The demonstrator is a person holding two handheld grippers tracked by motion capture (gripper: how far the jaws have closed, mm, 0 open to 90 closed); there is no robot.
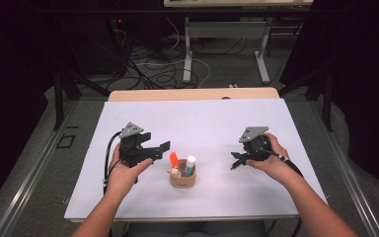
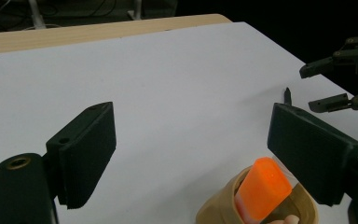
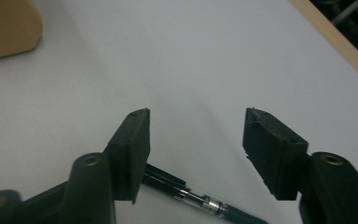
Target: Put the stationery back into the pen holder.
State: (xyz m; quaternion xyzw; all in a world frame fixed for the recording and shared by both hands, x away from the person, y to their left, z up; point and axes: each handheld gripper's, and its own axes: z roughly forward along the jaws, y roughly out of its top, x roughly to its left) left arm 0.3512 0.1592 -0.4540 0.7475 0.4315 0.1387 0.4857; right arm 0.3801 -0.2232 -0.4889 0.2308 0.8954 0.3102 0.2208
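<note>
My left gripper (image 1: 162, 148) sits open just left of the cup (image 1: 182, 178) holding the orange marker (image 1: 174, 159). Right gripper (image 3: 196, 140) is open over the black pen (image 3: 200, 201) on the white table (image 1: 202, 123).

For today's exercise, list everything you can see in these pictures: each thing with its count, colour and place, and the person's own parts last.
Table: one, white top, centre.
Cup: one, tan, near the front edge between the hands.
Marker: one, orange, upright in the cup.
Glue stick: one, white with green, in the cup.
Pen: one, black and silver, lying on the table under the right tongs.
Left tongs: black, open, left of the cup.
Right tongs: black, open, over the pen.
</note>
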